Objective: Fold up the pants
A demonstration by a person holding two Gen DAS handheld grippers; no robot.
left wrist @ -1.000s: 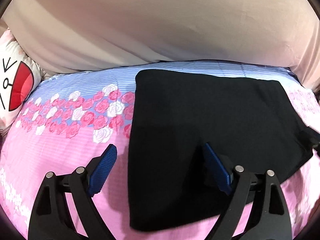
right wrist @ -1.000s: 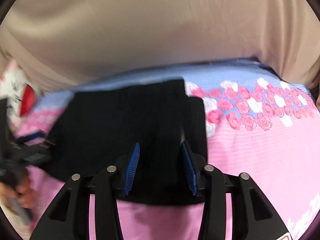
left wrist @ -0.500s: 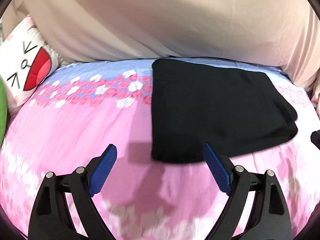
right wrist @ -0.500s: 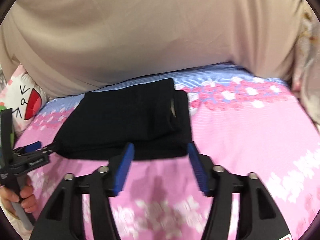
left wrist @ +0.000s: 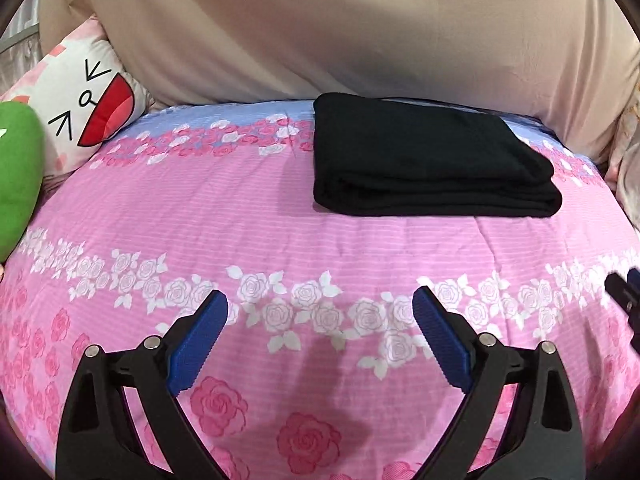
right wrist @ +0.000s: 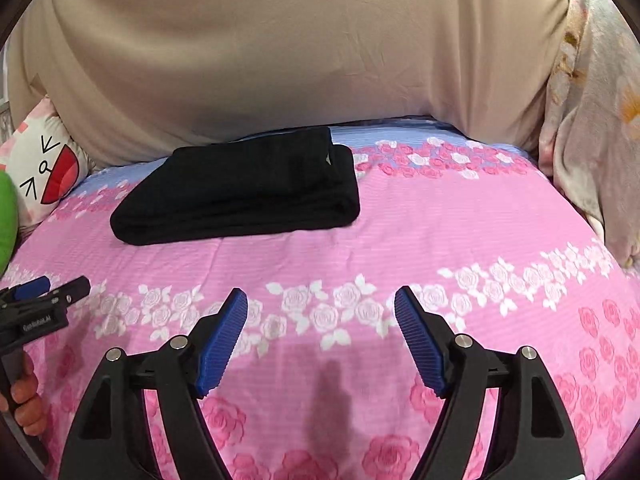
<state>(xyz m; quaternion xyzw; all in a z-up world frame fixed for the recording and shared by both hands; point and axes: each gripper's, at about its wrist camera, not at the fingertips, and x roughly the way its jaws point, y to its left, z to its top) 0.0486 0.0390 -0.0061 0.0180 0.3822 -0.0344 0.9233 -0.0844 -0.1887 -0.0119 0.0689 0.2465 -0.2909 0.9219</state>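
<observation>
The black pants (left wrist: 424, 160) lie folded into a compact rectangle at the far side of the pink rose bedspread (left wrist: 280, 232); in the right wrist view the pants (right wrist: 248, 188) show their stacked layers at the right end. My left gripper (left wrist: 320, 308) hovers well short of them, its jaws opening wide with nothing between them. My right gripper (right wrist: 320, 306) is likewise back from the pants, jaws opening and empty. The left gripper (right wrist: 44, 292) also shows at the left edge of the right wrist view, held by a hand (right wrist: 24, 404).
A beige cloth (left wrist: 360, 28) hangs behind the bed. A white cartoon-face pillow (left wrist: 88, 100) and a green plush (left wrist: 16, 176) lie at the left. A pale floral blanket (right wrist: 592, 120) is bunched at the right. The bedspread (right wrist: 440, 232) runs in front of the pants.
Both grippers have pulled back from the pants toward the near side of the bed. The right jaws, earlier narrow over the fabric, have spread wide and let go.
</observation>
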